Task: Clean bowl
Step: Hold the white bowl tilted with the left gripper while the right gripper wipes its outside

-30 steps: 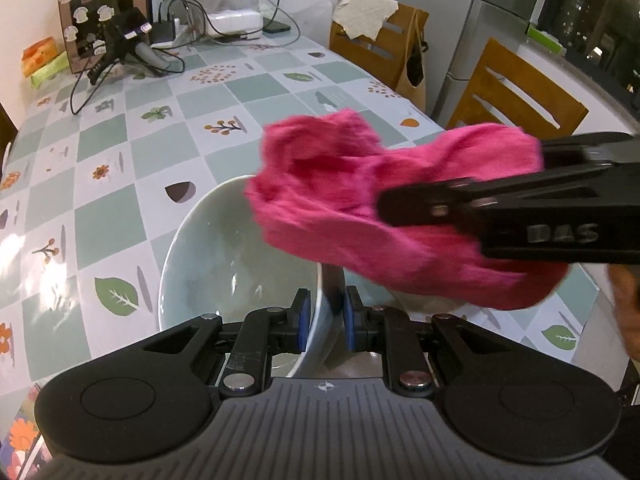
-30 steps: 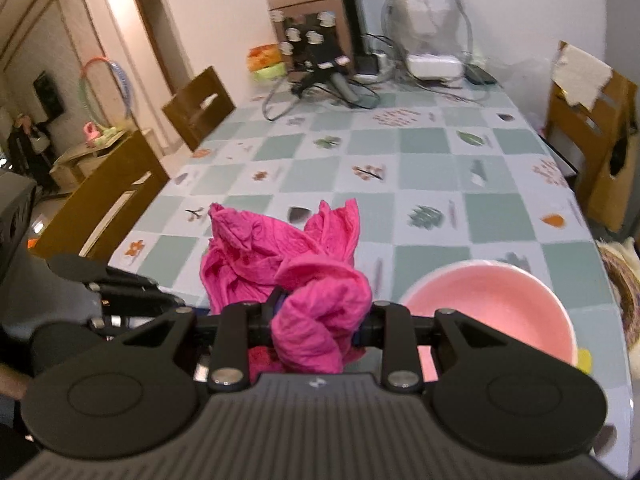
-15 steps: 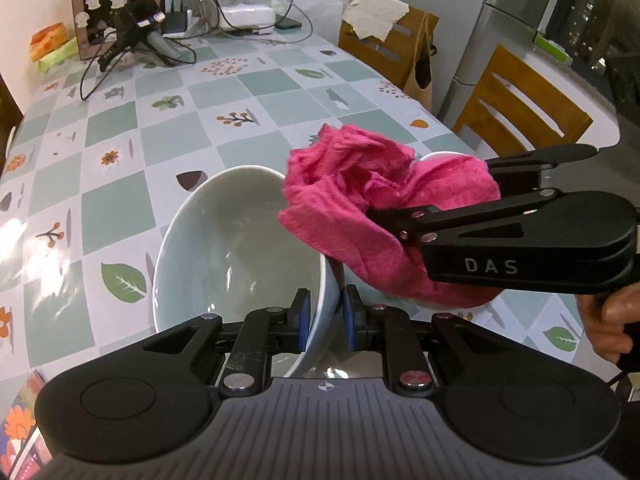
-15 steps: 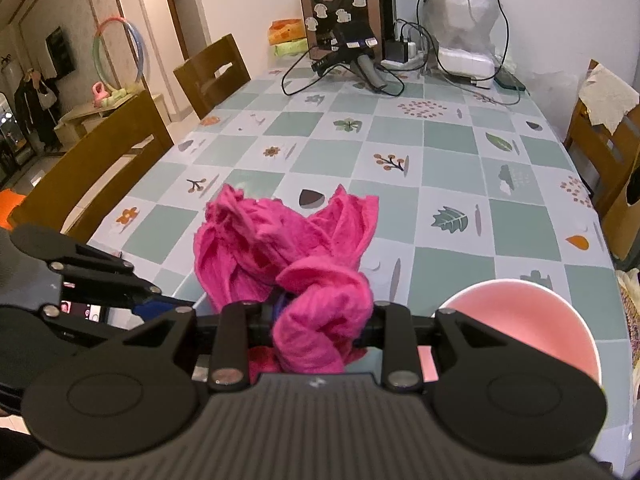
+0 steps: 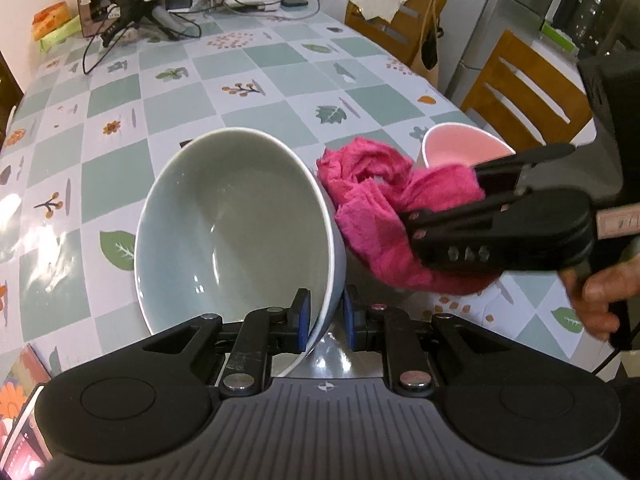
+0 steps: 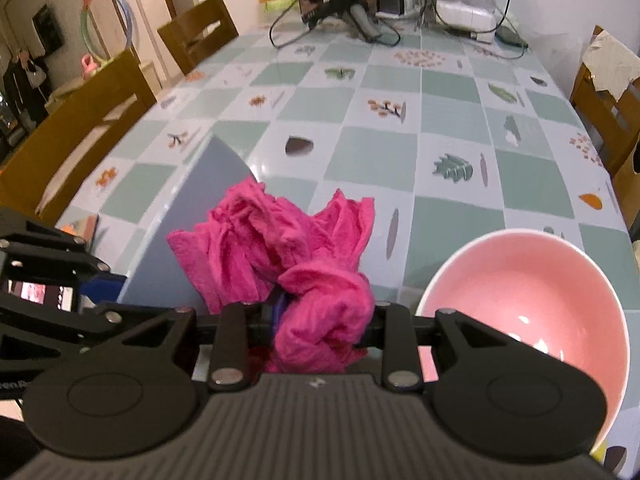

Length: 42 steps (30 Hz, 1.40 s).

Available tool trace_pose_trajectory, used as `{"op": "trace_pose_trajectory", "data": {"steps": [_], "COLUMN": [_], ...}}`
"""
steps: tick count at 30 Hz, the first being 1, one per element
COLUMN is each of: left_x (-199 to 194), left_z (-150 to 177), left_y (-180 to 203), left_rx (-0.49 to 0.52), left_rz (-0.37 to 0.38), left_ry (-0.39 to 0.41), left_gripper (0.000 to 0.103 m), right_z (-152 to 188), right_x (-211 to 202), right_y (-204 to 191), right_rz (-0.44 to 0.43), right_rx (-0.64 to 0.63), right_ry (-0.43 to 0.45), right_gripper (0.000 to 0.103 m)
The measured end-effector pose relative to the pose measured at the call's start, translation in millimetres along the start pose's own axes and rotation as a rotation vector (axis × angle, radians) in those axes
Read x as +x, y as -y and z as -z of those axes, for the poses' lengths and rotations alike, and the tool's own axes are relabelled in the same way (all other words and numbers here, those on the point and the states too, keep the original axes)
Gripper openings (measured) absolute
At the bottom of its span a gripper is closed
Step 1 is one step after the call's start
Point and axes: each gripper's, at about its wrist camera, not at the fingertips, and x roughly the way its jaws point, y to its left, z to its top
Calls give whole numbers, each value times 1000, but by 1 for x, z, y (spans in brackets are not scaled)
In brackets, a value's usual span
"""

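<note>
My left gripper (image 5: 325, 318) is shut on the near rim of a pale grey-green bowl (image 5: 232, 224), held tilted with its inside facing the camera. In the right wrist view the bowl's outer wall (image 6: 188, 216) shows at the left. My right gripper (image 6: 316, 316) is shut on a bunched pink cloth (image 6: 288, 248). In the left wrist view the cloth (image 5: 396, 204) hangs just right of the bowl's outer wall, outside the bowl, with the right gripper (image 5: 416, 216) behind it.
A pink bowl (image 6: 524, 296) stands on the checked tablecloth (image 6: 400, 128) at the near right; it also shows in the left wrist view (image 5: 460, 148). Cables, a box and chargers (image 5: 132, 4) lie at the table's far end. Wooden chairs (image 5: 516, 88) line both sides.
The cloth and right gripper have moved right, off the bowl's mouth to beside its outer wall. The bowl's inside is now fully uncovered, and the pink bowl shows behind.
</note>
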Motion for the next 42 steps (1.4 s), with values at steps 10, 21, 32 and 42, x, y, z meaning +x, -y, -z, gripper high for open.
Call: {"op": "trace_pose_trajectory", "data": {"steps": [10,21,32,42], "left_x": [18,29,34,37], "left_z": [20,29,36,39], "left_y": [1,4,9,12], "left_rx": [22,106,175,223], "left_rz": [4,-33,-54,-56], "left_ry": [-67,-94,-103,-108], "left_gripper": [22,29,33,36], "right_z": [-23,-35,-10,-35], "right_x": [-25,-26,14,-12], "right_y": [7,-5,1,20], "right_rz": [-59,-84,-66,-177], "right_rx": [46,7,-7,34], "right_ry": [68,75,-40,11], "right_gripper": [31,31,30,30]}}
